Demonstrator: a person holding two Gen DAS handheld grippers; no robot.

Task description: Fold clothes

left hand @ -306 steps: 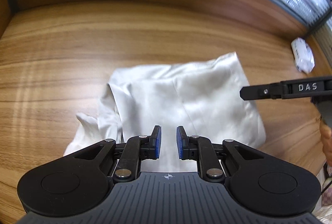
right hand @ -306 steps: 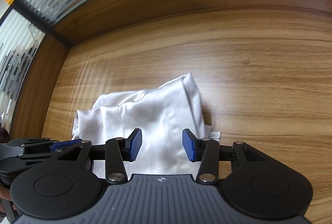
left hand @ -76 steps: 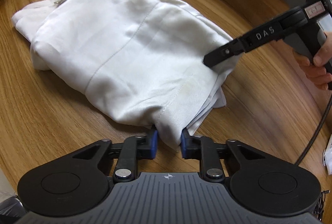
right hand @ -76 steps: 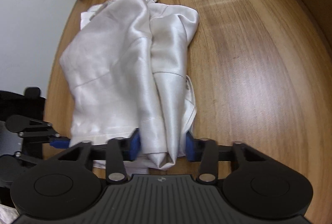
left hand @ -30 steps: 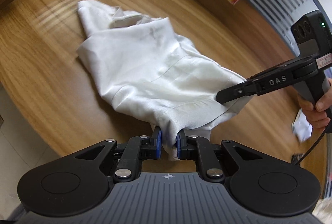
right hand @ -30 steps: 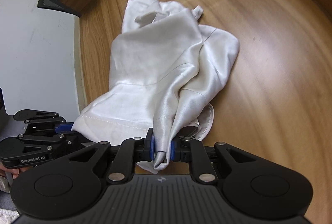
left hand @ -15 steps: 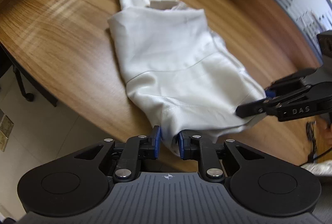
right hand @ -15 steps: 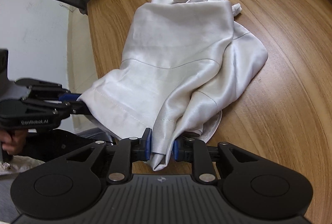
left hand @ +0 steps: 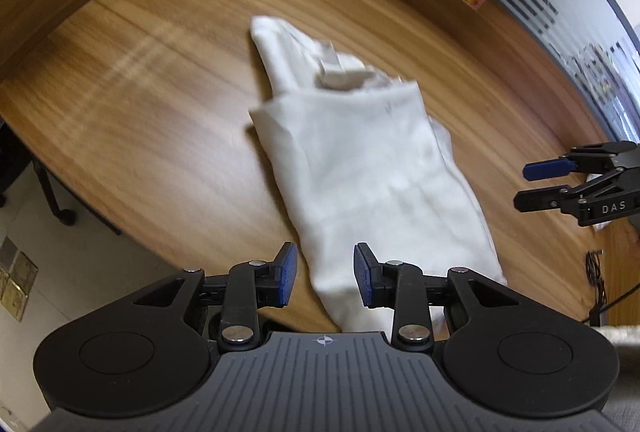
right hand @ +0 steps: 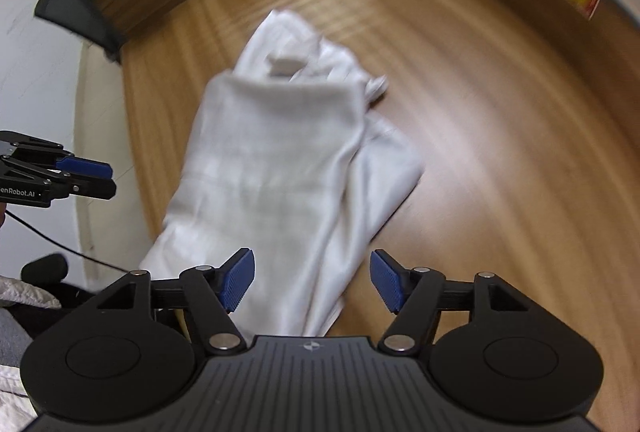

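A white, satiny garment [left hand: 360, 167] is seen lying in a long, loosely folded bundle on a wood-grain tabletop [left hand: 140, 79]. Its near end reaches the table's front edge and hangs slightly over it, while the far end, with a small folded tab, points toward the back of the table. Both views are blurred by motion.

The left tool [left hand: 325, 278] is seen from its own wrist camera with its blue pads narrowly apart. The garment's near corner lies between them, but the pads do not press on it. Its jaws have just been opening. The right tool [right hand: 312, 278] is seen with its pads spread wide, above the other near corner, with cloth below and between them but untouched. Its jaws have also just been opening. In each view the other tool is visible at the side, clear of the cloth.

The release appears to be complete, with the fold left rough. The main risk is judged to be the overhanging end: the slippery fabric could slide off the edge and undo the fold. A pad could also snag a loose layer as the tools are drawn away, dragging the bundle open.
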